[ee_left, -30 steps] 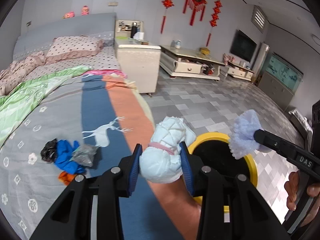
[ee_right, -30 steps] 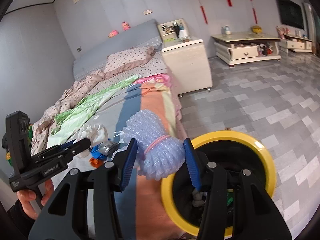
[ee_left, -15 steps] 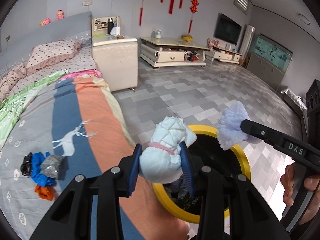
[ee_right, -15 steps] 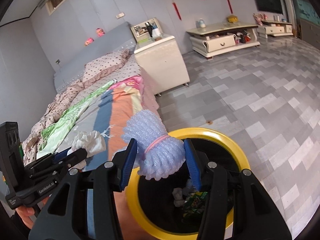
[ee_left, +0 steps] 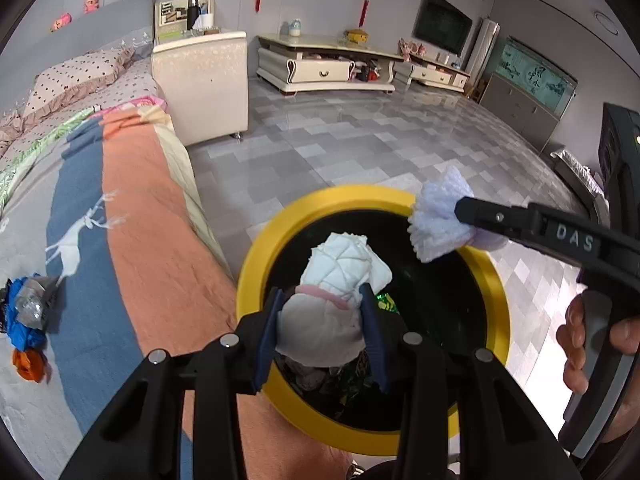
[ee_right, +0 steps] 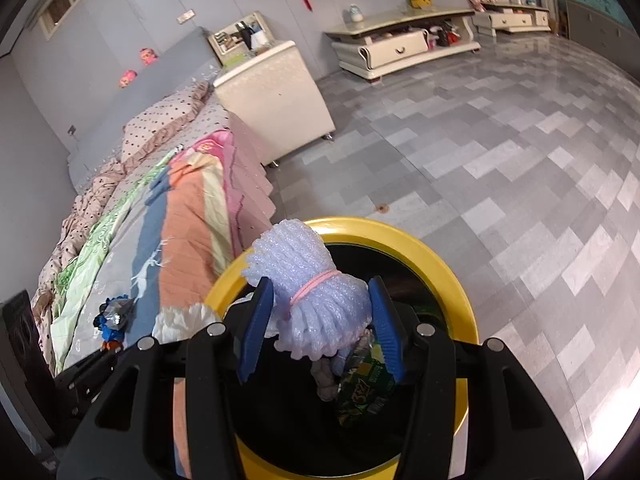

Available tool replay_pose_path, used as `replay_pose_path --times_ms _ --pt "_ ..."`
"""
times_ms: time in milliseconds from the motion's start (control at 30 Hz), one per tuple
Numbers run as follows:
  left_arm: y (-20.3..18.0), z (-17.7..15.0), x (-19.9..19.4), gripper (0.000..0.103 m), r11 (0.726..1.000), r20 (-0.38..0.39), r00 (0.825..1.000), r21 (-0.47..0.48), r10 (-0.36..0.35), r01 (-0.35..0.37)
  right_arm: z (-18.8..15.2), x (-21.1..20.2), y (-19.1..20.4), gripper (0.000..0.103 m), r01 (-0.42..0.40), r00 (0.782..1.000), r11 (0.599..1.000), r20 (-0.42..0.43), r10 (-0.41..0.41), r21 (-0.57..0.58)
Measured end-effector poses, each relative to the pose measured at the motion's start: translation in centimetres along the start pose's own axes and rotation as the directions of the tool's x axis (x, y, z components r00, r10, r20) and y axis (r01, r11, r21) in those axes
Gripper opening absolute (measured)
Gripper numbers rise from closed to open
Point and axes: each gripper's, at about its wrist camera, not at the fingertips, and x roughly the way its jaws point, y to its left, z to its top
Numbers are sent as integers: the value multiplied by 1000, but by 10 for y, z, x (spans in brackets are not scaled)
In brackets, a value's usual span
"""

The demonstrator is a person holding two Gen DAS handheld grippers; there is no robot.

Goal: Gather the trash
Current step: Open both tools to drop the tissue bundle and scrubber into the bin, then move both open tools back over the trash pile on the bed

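Note:
My left gripper (ee_left: 320, 312) is shut on a white crumpled tissue bundle (ee_left: 340, 264) tied with a pink band. It hangs over the mouth of a black bin with a yellow rim (ee_left: 256, 272). My right gripper (ee_right: 320, 312) is shut on a pale lilac foam-net bundle (ee_right: 304, 276), also pink-banded, above the same bin's yellow rim (ee_right: 444, 272). In the left wrist view that foam bundle (ee_left: 436, 220) sits over the bin's far right rim. A green wrapper (ee_right: 364, 384) and other scraps lie inside the bin. More trash (ee_left: 28, 312) lies on the bed.
The bed with a grey, blue and orange cover (ee_left: 132, 208) borders the bin on the left. A cream nightstand (ee_left: 200, 84) stands at the bed's head, a low TV cabinet (ee_left: 328, 68) by the far wall. Grey tiled floor (ee_right: 500, 184) spreads to the right.
Both grippers have moved down and away from the bed until they hang over the bin's mouth. Each still holds its bundle.

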Motion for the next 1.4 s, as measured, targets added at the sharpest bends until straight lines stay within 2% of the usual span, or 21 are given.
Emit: replay_pose_path --times_ms 333,433,600,767,867,967,1133,1400 --pt "-1 -8 8 36 1000 -25 1000 -1 -5 5 -5 4 -7 47 0 1000 1000 -9 0 26" --pt "-1 -8 6 39 1000 -25 1000 -3 -10 10 -6 2 -8 49 7 1000 1000 -5 -7 30" --pt "6 -9 1 51 1000 -13 1000 -18 -2 2 -6 -3 -7 53 29 1000 999 2 -29 35" --pt "18 -11 -8 71 999 3 1000 -49 0 1 -6 -9 -4 56 48 999 998 8 -48 39" --pt "26 -12 -14 78 998 18 1000 -60 24 -23 -6 -9 -5 60 46 999 998 8 -46 35" --pt "39 -12 -22 82 996 31 998 -78 47 -44 -7 -11 4 64 43 999 999 9 -44 19" --pt "67 -18 -34 84 991 47 994 -96 99 -94 -8 -14 29 65 29 1000 999 8 -29 -12" --pt "138 -26 -57 84 967 59 980 -182 192 -178 -13 -10 102 65 -58 998 991 3 59 -124"
